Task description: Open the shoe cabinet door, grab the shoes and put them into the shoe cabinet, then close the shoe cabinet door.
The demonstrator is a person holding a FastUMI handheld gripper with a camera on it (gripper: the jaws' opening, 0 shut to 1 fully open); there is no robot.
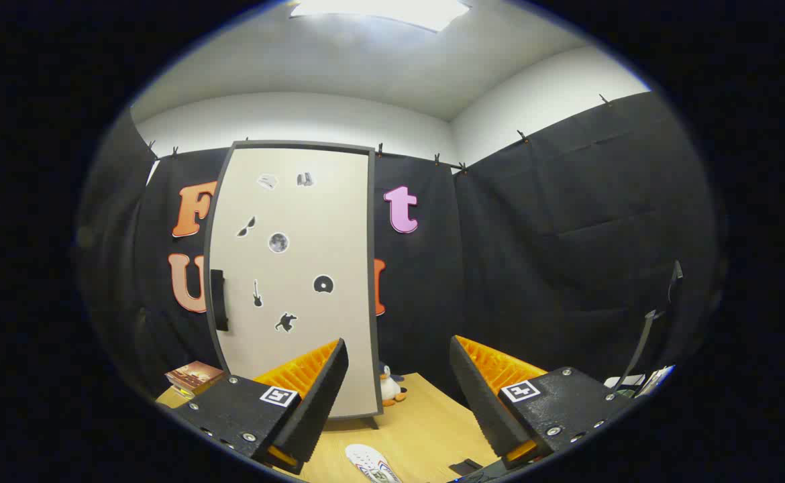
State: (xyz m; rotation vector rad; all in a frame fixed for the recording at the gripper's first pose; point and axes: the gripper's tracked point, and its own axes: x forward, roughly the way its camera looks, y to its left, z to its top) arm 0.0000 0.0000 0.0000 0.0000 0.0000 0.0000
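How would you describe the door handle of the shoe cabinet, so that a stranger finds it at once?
Start from the tall pale shoe cabinet standing on the wooden table, beyond the open gripper. Its door carries small dark stickers. The handle is the upright black bar on the door's edge farthest from the toy penguin, larger than any sticker.

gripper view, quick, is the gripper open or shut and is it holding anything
gripper: open, holding nothing, fingers spread apart, with the shoe on the table between them.

Gripper [399,365] fingers apart, empty; white shoe [372,464] between them, closed shoe cabinet [298,268] beyond
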